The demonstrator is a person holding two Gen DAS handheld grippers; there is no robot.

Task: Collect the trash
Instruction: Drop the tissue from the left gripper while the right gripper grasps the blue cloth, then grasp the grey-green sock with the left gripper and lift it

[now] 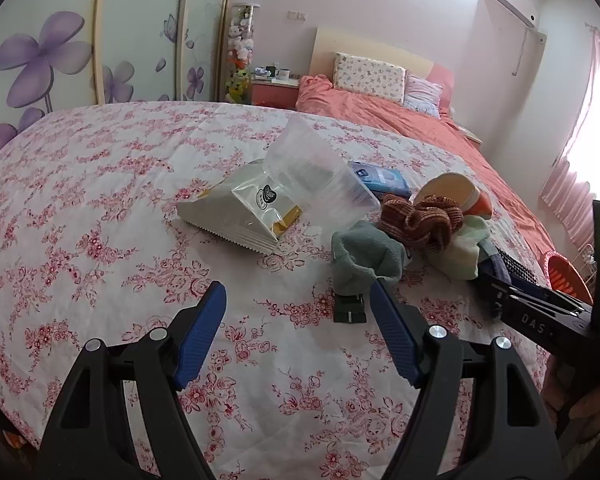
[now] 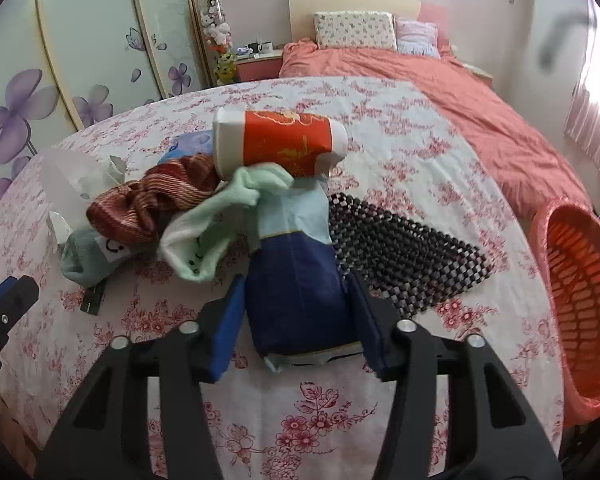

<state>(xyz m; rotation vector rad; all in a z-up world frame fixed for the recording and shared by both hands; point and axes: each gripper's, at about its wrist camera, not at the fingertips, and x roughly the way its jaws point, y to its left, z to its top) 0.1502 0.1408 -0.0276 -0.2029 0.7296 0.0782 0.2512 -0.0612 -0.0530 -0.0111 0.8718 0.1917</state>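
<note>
My right gripper (image 2: pixel 296 278) is shut on a dark blue packet (image 2: pixel 296 300) lying on the floral bedspread (image 2: pixel 320 420), one pad against each of its sides. Just beyond it are a red-and-white paper cup (image 2: pixel 280 148) on its side, a light green sock (image 2: pixel 220 216), a brown striped cloth (image 2: pixel 156 204) and a grey sock (image 2: pixel 88 256). My left gripper (image 1: pixel 298 284) hangs open over bare bedspread, holding nothing. Ahead of it lie a white snack wrapper (image 1: pixel 240 216), a clear plastic bag (image 1: pixel 312 168) and a small black object (image 1: pixel 350 308).
An orange mesh basket (image 2: pixel 580 300) stands off the bed's right side. A black beaded mat (image 2: pixel 400 248) lies right of the packet. A blue tissue pack (image 1: pixel 380 178) sits behind the clear bag. An orange-covered bed and wardrobe doors stand beyond.
</note>
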